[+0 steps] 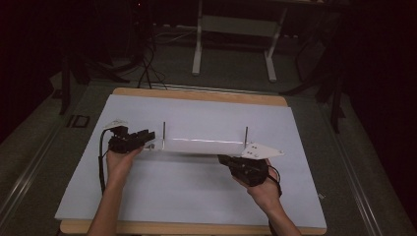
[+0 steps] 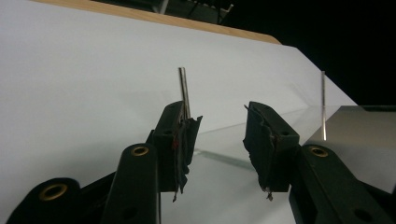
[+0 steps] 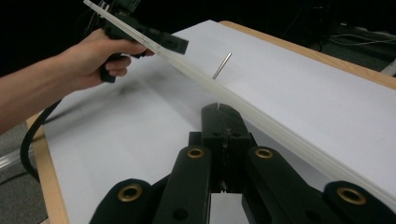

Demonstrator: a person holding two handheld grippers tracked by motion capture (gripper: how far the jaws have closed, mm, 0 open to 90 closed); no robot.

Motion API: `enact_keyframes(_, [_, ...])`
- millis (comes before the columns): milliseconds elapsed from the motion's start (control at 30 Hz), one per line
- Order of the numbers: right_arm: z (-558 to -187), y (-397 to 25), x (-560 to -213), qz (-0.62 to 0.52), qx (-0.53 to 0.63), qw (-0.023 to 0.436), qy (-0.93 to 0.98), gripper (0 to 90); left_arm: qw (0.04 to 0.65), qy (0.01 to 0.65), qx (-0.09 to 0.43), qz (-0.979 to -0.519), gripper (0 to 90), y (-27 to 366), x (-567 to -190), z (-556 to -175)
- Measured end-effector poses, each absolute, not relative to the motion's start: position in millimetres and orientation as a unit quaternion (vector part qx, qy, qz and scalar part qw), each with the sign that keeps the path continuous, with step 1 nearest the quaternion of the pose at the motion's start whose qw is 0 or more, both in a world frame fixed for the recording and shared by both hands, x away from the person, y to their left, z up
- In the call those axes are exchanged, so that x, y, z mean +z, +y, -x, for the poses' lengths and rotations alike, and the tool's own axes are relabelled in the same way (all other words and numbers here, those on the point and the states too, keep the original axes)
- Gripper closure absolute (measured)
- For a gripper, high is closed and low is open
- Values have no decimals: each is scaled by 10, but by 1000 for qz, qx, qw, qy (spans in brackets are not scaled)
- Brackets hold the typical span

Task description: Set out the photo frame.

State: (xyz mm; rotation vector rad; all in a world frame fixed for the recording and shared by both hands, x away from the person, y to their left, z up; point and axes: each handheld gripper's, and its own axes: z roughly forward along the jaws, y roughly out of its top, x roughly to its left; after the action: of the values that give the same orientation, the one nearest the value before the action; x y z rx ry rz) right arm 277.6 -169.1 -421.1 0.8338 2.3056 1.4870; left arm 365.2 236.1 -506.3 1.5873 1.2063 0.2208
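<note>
— Where does the clear plate (image 1: 201,146) sit?
— Mid-sheet on the white sheet (image 1: 196,191), its two upright pins (image 1: 163,132) rising from it, held between both tools.
— The jaws?
— The left gripper (image 2: 219,140) stands parted beside the near pin, plate end apparently just ahead. The right gripper (image 3: 224,122) looks pressed together, seemingly pinching the plate's edge.
— Room?
— Bare sheet all round; the wooden table edge (image 1: 206,96) lies well apart.

The right tongs (image 3: 223,122) have their jaws pressed together beside the edge of a long white plate (image 3: 261,122). Farther along it, a hand (image 3: 93,56) holds the left tongs (image 3: 180,45) near a thin metal pin (image 3: 221,66) above the white desk (image 3: 303,84).
</note>
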Motion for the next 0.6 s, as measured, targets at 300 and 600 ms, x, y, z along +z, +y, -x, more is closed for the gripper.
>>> enact_keyframes(300, [-2824,-1695,-4153,-288,514,141,796,900,543,492,96,-674,567,2395,-5097,-3554])
enact_keyframes(600, [-2887,-1697,-4093,-293,517,145,791,900,537,480,115,-684,548,2418,-5074,-3497])
